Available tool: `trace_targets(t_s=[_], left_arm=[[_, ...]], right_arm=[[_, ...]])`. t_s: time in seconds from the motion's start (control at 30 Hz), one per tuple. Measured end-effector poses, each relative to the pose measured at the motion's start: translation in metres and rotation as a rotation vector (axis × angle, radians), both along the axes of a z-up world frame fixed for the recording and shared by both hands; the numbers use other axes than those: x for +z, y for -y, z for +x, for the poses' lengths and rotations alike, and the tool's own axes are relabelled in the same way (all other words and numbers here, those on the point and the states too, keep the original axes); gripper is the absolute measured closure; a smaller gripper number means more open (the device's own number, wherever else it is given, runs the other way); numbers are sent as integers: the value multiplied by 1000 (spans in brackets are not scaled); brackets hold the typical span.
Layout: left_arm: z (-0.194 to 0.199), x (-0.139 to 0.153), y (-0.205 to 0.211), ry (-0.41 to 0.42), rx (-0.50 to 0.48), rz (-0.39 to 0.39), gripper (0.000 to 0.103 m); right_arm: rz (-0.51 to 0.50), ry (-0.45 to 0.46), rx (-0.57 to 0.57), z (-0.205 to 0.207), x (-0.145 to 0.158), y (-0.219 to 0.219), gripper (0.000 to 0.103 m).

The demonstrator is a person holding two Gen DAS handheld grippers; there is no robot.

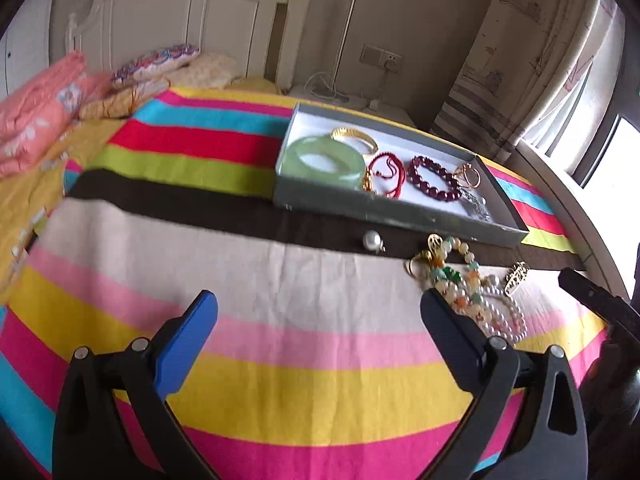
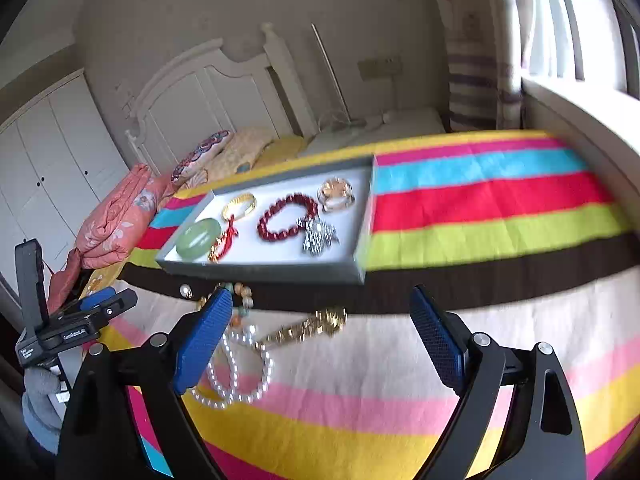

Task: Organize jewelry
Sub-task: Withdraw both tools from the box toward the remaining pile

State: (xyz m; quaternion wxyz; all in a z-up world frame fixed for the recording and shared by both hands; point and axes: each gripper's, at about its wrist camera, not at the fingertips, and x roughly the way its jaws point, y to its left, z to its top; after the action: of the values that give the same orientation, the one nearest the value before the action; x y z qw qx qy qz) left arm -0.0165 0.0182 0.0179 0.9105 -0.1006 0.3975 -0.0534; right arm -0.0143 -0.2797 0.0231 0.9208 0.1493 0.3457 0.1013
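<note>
A grey tray (image 1: 360, 204) (image 2: 264, 268) lies on the striped bedspread. In it are a green jade bangle (image 1: 320, 156) (image 2: 199, 239), a gold bangle (image 1: 354, 136) (image 2: 239, 205), a red cord bracelet (image 1: 386, 174), a dark red bead bracelet (image 1: 434, 178) (image 2: 286, 216), a ring (image 2: 336, 194) and a silver piece (image 2: 318, 236). In front of the tray lie a pearl earring (image 1: 372, 240), a multicolour bead bracelet (image 1: 456, 276), a pearl strand (image 2: 236, 364) and a gold chain (image 2: 304, 328). My left gripper (image 1: 320, 312) is open and empty over the cloth. My right gripper (image 2: 322, 316) is open and empty above the gold chain.
Folded orange bedding (image 1: 36, 112) and pillows (image 1: 156, 64) lie at the bed's head by the white headboard (image 1: 168, 12). A window sill (image 2: 580, 120) runs along the right. The left gripper's body (image 2: 60, 324) shows at the left of the right wrist view.
</note>
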Motion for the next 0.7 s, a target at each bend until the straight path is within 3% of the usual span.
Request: trace_targets(t_s=[0.1,0.2,0.47,0.7], left_arm=[[-7,-1,-7,30,20,-53,3],[-2,-6,-12,-4,13,-89,3],[-6,0,-16,37,57,-72,3],[-7,5,-11,57,76,1,2]], right_arm=[[-59,24,-29,-7,1,-9,17],[-34,-9,-27,1,-5,-5,17],[39,9,-27,-2,-6,7,17],[71,19,-73,-2,-7,14,17]])
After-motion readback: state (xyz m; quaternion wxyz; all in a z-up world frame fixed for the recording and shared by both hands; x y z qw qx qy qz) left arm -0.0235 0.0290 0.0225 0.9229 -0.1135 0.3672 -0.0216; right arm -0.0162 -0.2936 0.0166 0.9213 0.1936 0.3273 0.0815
